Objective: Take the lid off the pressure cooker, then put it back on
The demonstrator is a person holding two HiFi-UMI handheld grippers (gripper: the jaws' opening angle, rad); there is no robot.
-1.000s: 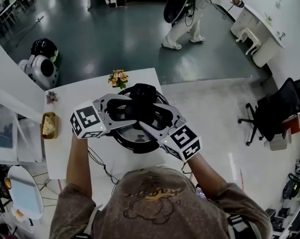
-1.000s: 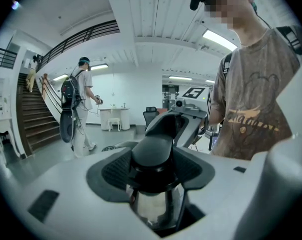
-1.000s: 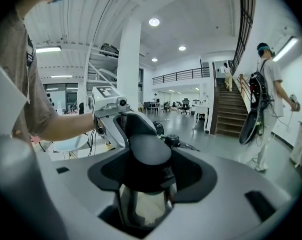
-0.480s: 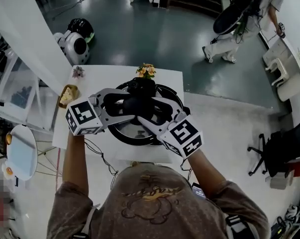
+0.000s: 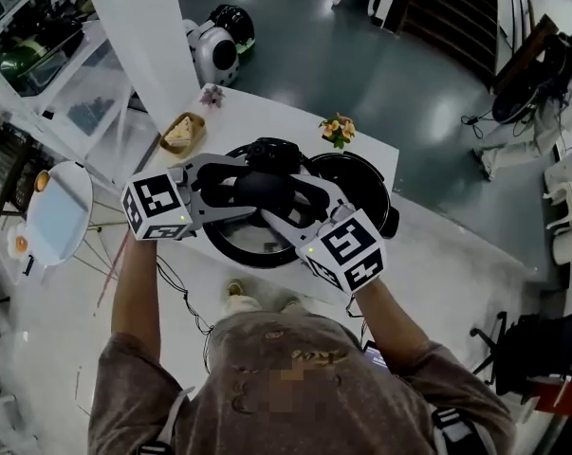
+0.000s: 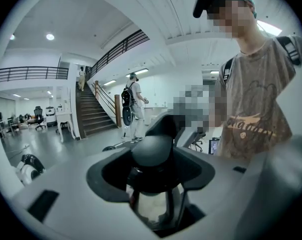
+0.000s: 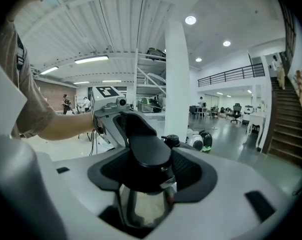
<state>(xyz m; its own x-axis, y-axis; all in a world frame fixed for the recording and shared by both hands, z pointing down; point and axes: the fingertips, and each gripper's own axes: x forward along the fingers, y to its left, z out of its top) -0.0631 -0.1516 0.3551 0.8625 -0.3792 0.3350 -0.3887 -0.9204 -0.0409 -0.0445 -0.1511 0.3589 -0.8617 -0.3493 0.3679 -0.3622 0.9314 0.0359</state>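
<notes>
Both grippers clamp the black handle [image 5: 264, 189] of the pressure cooker lid [image 5: 250, 250] from opposite sides. My left gripper [image 5: 250, 187] comes in from the left and my right gripper [image 5: 278, 209] from the lower right. The lid hangs a little above the white table [image 5: 276, 121], left of the open black pot [image 5: 359, 193], overlapping its left rim. In the left gripper view the left gripper [image 6: 153, 171] is shut on the rounded handle [image 6: 152, 151]. In the right gripper view the right gripper [image 7: 143, 176] is shut on the handle [image 7: 146, 151] too.
A small bouquet [image 5: 338, 129] stands just behind the pot. A dish with food [image 5: 182, 133] and a tiny flower [image 5: 211, 95] sit at the table's far left. A white pillar [image 5: 138, 36] and a round side table [image 5: 60, 211] are on the left.
Both grippers have carried the lid to the left, off the pot, whose open mouth now shows at the right. The head view has also swung round.
</notes>
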